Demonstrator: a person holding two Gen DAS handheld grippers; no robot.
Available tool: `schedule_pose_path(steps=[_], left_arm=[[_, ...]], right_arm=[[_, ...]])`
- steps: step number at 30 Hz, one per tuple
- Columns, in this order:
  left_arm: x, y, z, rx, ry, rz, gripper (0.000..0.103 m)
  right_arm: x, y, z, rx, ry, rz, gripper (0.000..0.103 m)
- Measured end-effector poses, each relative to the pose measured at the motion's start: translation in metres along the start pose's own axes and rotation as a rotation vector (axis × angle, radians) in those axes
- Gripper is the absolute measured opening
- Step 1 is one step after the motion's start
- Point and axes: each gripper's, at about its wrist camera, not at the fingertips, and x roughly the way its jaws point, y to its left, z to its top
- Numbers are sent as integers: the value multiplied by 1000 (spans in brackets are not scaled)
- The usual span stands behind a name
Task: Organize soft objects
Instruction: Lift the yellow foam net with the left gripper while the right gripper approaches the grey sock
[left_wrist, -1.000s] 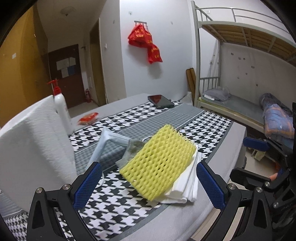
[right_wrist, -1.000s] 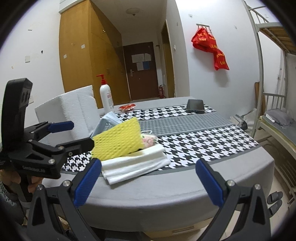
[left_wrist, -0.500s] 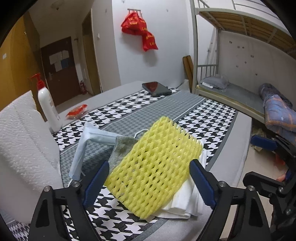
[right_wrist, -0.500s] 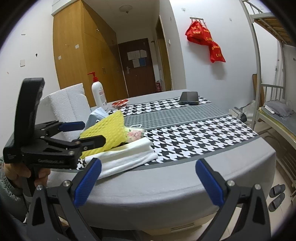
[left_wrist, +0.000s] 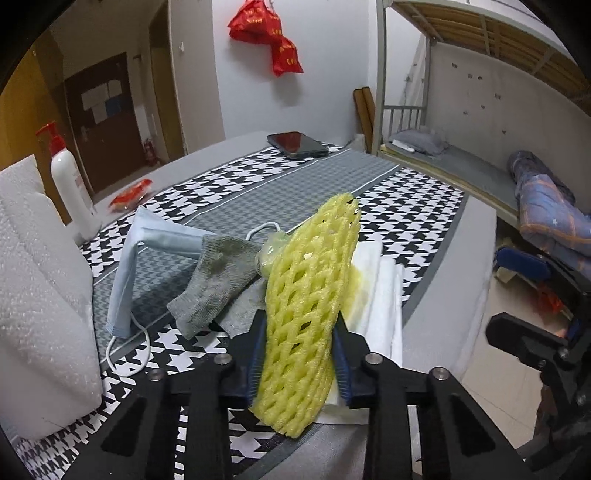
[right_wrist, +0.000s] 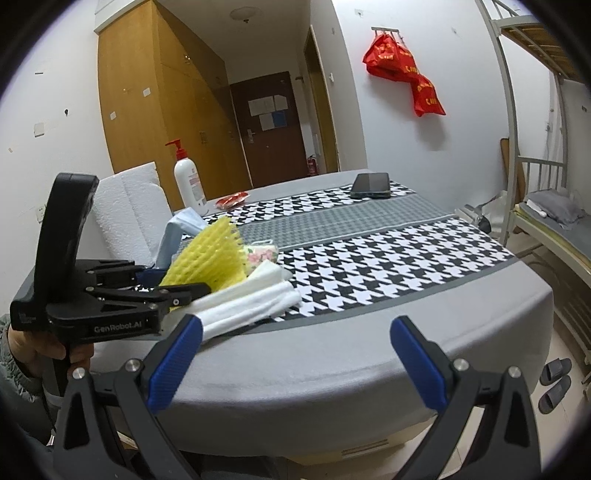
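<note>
Left wrist: left gripper (left_wrist: 300, 354) jaws closing on yellow foam net (left_wrist: 310, 306).

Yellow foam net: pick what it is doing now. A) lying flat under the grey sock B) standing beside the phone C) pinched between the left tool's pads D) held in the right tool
C: the left tool is closing, its blue pads squeezing the yellow foam net into a narrow fold.

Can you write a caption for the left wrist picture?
Left gripper jaws closing on the yellow foam net above folded white cloths.
</note>
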Motion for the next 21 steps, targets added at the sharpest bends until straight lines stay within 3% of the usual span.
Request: schedule_pose_path(steps=[14,21], left_arm=[[-61,20,-9,-93,-145,-48,27],[-75,31,-25,-135,-157,-70,27]], right_arm=[[1,17,3,-28,4,13,103],[3,34,4,-54,11,28,103]])
